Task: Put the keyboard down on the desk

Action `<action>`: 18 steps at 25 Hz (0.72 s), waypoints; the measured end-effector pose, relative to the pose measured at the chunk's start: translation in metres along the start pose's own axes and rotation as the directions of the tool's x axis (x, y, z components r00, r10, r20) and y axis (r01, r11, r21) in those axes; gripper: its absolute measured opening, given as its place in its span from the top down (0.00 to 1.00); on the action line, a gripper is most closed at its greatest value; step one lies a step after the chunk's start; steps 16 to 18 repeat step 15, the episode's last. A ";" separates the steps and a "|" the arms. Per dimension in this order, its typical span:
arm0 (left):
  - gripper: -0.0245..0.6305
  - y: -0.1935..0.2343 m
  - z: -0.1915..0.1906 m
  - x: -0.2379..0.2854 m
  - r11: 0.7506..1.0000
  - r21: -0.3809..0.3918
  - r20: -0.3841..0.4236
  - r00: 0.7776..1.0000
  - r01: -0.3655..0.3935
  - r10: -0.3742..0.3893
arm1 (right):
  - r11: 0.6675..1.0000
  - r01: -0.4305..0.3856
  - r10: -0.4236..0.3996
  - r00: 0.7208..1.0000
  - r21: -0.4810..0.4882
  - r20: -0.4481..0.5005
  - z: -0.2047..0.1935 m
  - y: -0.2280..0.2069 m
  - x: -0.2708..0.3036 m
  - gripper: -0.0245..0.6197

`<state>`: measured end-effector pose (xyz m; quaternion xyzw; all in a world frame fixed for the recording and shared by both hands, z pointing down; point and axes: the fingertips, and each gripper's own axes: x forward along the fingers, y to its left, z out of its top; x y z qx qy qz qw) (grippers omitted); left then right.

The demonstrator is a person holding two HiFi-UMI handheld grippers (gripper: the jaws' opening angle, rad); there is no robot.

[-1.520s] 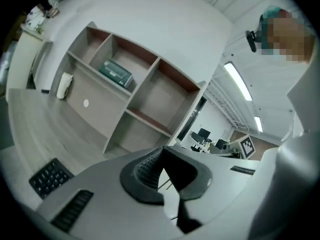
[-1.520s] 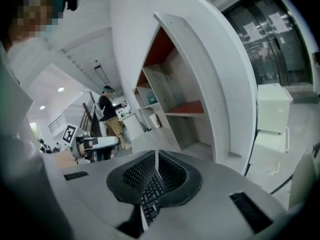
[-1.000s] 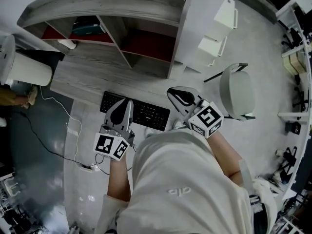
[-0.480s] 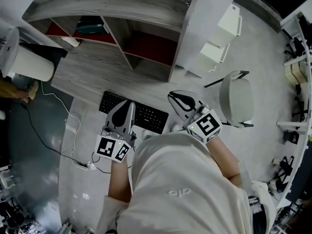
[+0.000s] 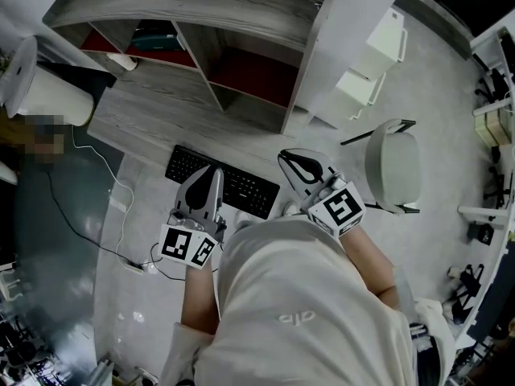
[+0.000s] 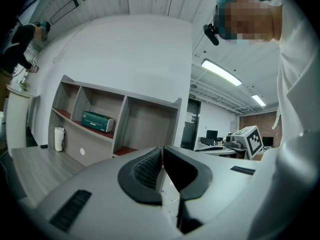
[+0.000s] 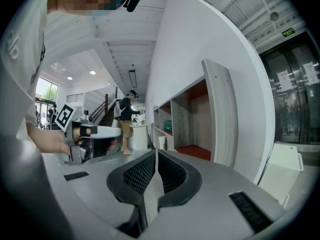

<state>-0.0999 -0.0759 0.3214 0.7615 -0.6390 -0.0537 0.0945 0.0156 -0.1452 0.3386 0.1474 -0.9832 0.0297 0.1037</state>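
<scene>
A black keyboard lies flat at the near edge of the grey wooden desk. Its left-middle part is hidden under my left gripper, which hovers over it. That gripper's jaws are shut with nothing between them in the left gripper view. My right gripper is just past the keyboard's right end, off the desk's corner. Its jaws are also shut and empty in the right gripper view. Neither gripper holds the keyboard.
A shelf unit stands at the back of the desk, with a green box in one bay. A white cylinder is at the left, a round stool at the right. A cable trails over the floor.
The head view has drifted a little. Both grippers stay shut and keep their places by the keyboard.
</scene>
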 end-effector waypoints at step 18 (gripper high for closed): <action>0.94 -0.006 0.006 0.005 0.998 0.056 0.030 1.000 0.004 -0.005 | 1.000 -0.009 0.009 1.000 0.012 -0.012 -0.007 -0.002 0.004 0.89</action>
